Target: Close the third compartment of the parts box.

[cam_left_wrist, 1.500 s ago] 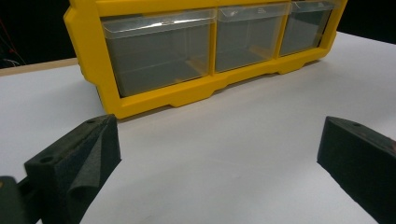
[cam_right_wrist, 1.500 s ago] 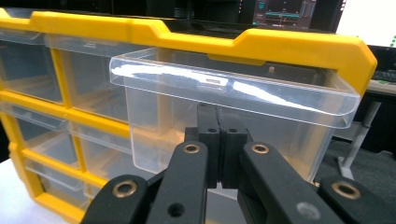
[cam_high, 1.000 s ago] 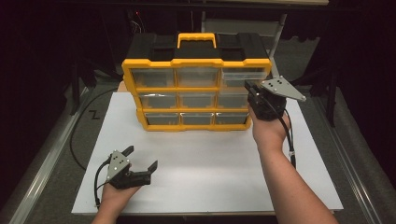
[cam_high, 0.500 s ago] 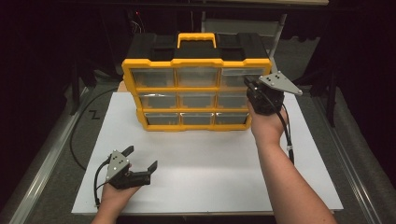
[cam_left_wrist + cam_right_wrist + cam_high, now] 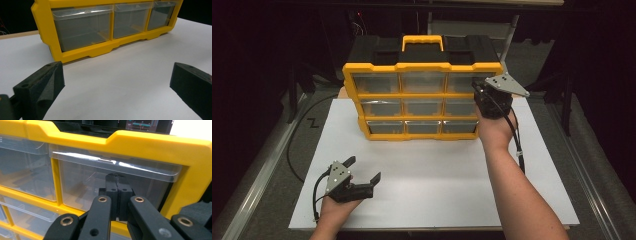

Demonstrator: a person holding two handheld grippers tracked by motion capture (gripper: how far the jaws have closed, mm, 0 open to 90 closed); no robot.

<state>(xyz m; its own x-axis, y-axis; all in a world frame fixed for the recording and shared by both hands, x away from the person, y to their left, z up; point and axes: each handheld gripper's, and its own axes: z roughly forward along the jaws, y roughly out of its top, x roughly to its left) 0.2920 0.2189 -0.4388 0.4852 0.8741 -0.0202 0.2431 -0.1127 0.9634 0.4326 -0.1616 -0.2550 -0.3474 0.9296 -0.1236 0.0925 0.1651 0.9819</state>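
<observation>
A yellow organizer with a black back and three rows of clear drawers stands upright at the far middle of the white board. My right gripper is shut with nothing between its jaws. Its tips are up against the face of the top right drawer, just under that drawer's lip, where the right gripper shows closed in its own view. My left gripper lies open on the board at the front left, pointing toward the organizer's bottom row. The left gripper has only bare board between its jaws.
A black cable loops off the board's left side on the grey table. The right gripper's cable hangs along the forearm. Dark surroundings lie beyond the table's edges. The board's front and middle are open white surface.
The right gripper has edged slightly up and toward the top right drawer. The left gripper has stayed where it was.
</observation>
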